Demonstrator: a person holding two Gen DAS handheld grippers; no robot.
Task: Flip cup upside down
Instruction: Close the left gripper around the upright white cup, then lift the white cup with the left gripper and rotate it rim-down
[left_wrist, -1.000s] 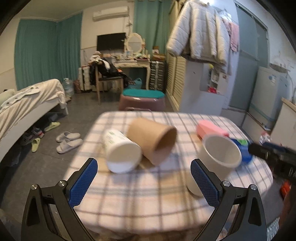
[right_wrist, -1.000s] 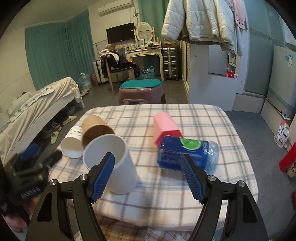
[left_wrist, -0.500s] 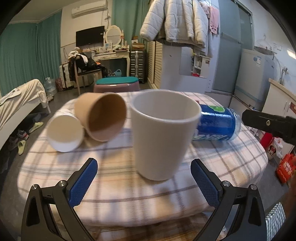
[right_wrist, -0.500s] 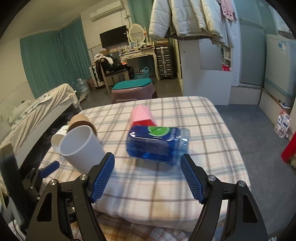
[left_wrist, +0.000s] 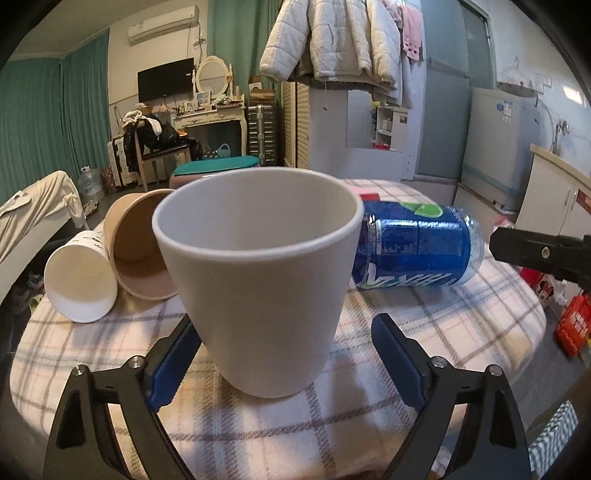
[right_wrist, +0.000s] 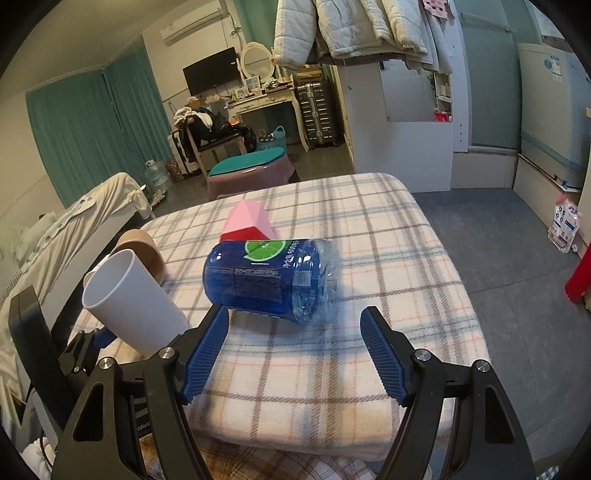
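The plain white tapered plastic cup (left_wrist: 258, 280) stands upright, mouth up, at the near left of the plaid-covered table (left_wrist: 443, 332), so it has yet to be turned over. The left gripper (left_wrist: 284, 354) brackets its base, blue pads (left_wrist: 173, 354) spread and not visibly pressing, seemingly to grip low for the flip. The right gripper (right_wrist: 295, 354) hangs wide apart, empty, near the blue plastic bottle (right_wrist: 266, 280) lying on its side, clear of the cup.
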